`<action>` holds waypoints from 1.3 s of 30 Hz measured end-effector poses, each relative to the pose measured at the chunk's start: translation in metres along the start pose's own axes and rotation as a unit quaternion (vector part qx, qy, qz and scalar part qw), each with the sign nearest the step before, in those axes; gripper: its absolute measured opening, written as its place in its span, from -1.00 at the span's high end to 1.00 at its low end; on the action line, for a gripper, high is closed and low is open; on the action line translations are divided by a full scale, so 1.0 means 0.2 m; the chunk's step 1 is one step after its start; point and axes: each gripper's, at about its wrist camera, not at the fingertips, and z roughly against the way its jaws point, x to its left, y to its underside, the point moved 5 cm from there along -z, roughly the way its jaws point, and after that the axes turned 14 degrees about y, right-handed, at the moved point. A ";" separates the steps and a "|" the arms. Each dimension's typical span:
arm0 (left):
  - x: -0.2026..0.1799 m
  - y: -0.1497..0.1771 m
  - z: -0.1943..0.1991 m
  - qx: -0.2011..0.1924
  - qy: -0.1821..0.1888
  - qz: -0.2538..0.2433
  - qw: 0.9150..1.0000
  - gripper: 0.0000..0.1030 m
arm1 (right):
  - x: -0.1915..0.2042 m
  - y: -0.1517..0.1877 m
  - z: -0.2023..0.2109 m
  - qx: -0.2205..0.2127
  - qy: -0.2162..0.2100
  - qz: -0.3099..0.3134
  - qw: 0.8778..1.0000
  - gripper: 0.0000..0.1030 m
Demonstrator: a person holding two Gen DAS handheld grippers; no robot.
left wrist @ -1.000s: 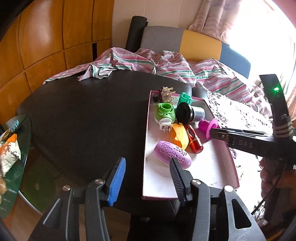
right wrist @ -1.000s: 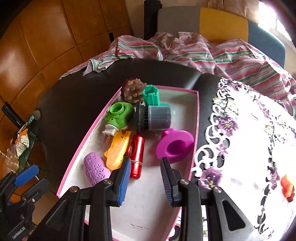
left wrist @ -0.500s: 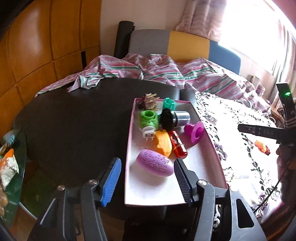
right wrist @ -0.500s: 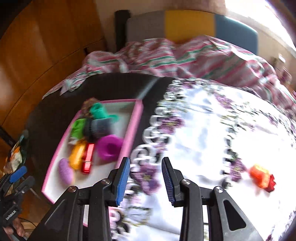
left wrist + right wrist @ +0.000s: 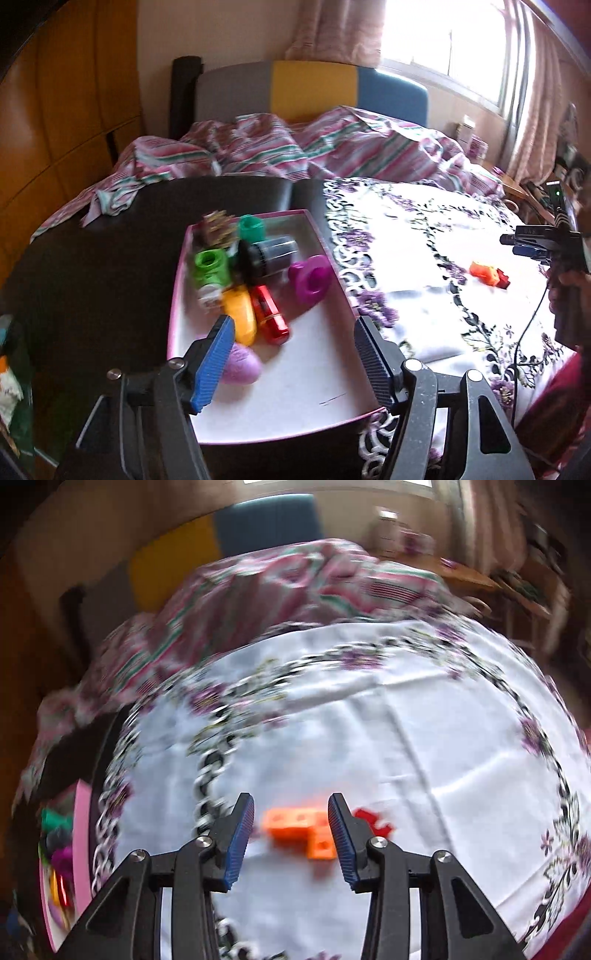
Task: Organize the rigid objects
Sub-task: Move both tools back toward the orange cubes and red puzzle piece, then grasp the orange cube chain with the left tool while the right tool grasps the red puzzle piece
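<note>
Daylight pours from the bright curtained window (image 5: pixel 439 40) at upper right of the left wrist view, blown out to white glare. The right wrist view is heavily motion-smeared, blurring the white floral-bordered tablecloth (image 5: pixel 369 738). Fisheye bending darkens both frames' corners.

A home bedroom: striped bedding (image 5: pixel 295 151) against a padded headboard (image 5: pixel 314 88), curtained window (image 5: pixel 443 33), wooden wardrobe panels (image 5: pixel 66 110).

The right gripper (image 5: pixel 291 834) stands with jaws spread, and the orange block (image 5: pixel 301 830) lies between them on bare tablecloth (image 5: pixel 424 746), open from 10 to 2 o'clock. In the pink tray (image 5: pixel 325 417), toys crowd toward 11 o'clock; its near floor at 6 o'clock lies free under the left gripper (image 5: pixel 295 363).
</note>
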 end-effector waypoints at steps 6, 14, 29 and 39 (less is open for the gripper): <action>-0.14 -0.04 -0.10 0.014 0.021 -0.020 0.999 -0.40 | -0.29 0.00 -0.11 0.044 0.004 -0.133 0.990 0.13; -0.44 -0.08 -0.33 0.057 0.079 -0.069 0.993 -0.43 | -0.31 0.05 -0.17 0.086 -0.005 -0.158 0.984 0.13; -1.13 -0.27 -0.99 0.133 0.181 -0.114 0.968 -0.64 | -0.36 0.04 -0.17 0.087 -0.027 -0.197 0.976 0.13; -1.35 -0.30 -1.33 0.179 0.201 -0.085 0.959 -0.76 | -0.36 0.04 -0.18 0.093 -0.039 -0.206 0.973 0.13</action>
